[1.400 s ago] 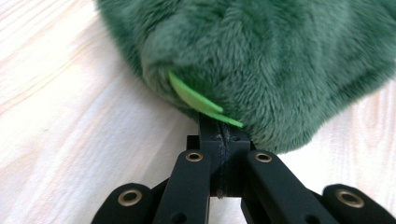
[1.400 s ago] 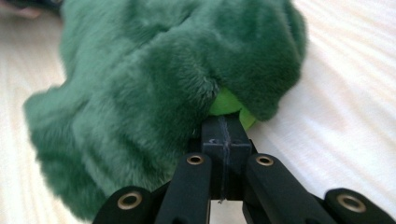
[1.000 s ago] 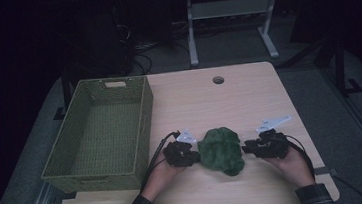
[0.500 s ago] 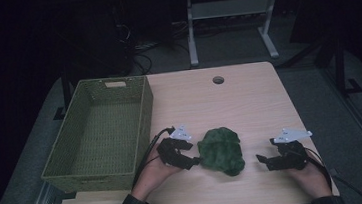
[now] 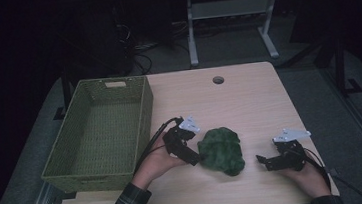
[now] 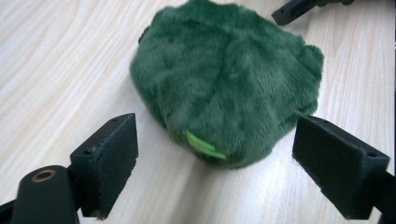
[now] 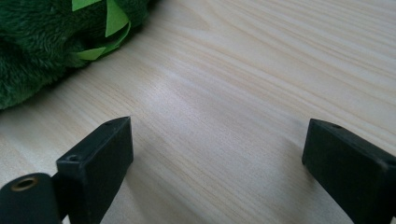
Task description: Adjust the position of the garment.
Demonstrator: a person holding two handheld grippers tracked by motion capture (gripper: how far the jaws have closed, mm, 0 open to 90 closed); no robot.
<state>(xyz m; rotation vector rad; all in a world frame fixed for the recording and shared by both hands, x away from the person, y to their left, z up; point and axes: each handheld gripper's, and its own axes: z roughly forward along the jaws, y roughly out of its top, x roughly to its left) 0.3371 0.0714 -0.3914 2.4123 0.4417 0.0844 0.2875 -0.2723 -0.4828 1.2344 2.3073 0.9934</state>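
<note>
Now both my jaws have just been opening, nothing between them: left gripper (image 5: 193, 157) beside the green plush toy (image 5: 221, 151) on the table (image 5: 249, 100), right gripper (image 5: 264, 162) apart. I should re-grip squarely around its middle.

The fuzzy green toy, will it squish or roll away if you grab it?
The fuzzy green toy looks like plush, so it would probably squish and flop. It sits in a low, flattish heap on the table, so rolling seems unlikely. It is probably light.
</note>
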